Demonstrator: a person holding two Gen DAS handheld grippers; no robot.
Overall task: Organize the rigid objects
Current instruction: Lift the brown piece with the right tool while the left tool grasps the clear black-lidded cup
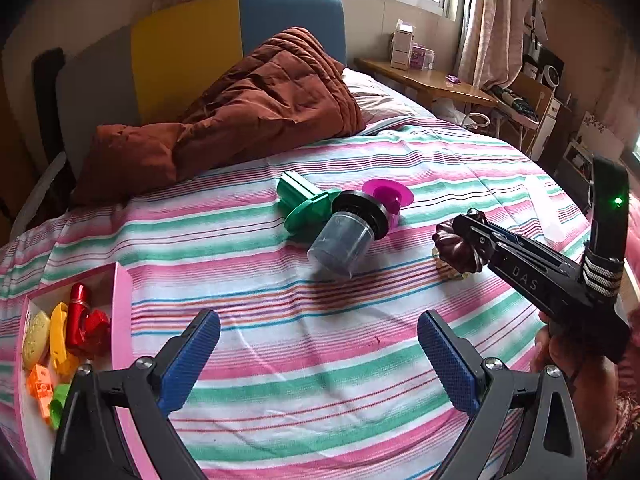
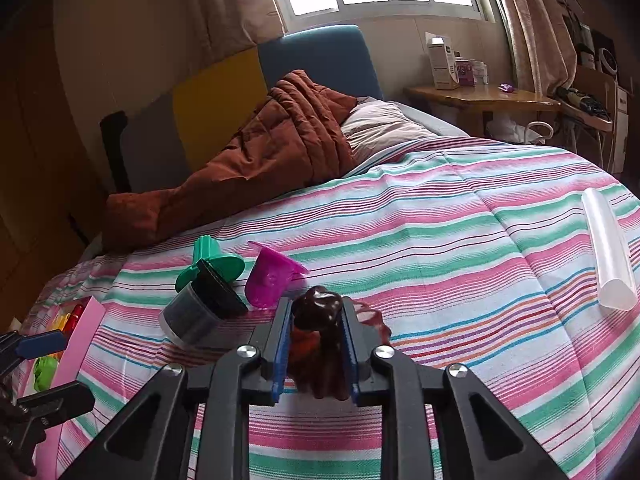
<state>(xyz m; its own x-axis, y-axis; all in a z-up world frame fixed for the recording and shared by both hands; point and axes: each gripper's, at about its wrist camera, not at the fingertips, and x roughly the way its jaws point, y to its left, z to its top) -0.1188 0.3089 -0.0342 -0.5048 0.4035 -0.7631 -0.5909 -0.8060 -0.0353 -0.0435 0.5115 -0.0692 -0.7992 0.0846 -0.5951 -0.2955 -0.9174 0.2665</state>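
Half the brown toy hides between right gripper pads.

Dark brown fluted toy clamped upright; green, black and magenta pieces lie clustered.

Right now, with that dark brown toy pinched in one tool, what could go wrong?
The right tool grips the brown toy by its narrow sides, so it might twist or slip out when lifted. The clear jar lies tipped against the green piece; a nudge could roll it across the soft bedspread.
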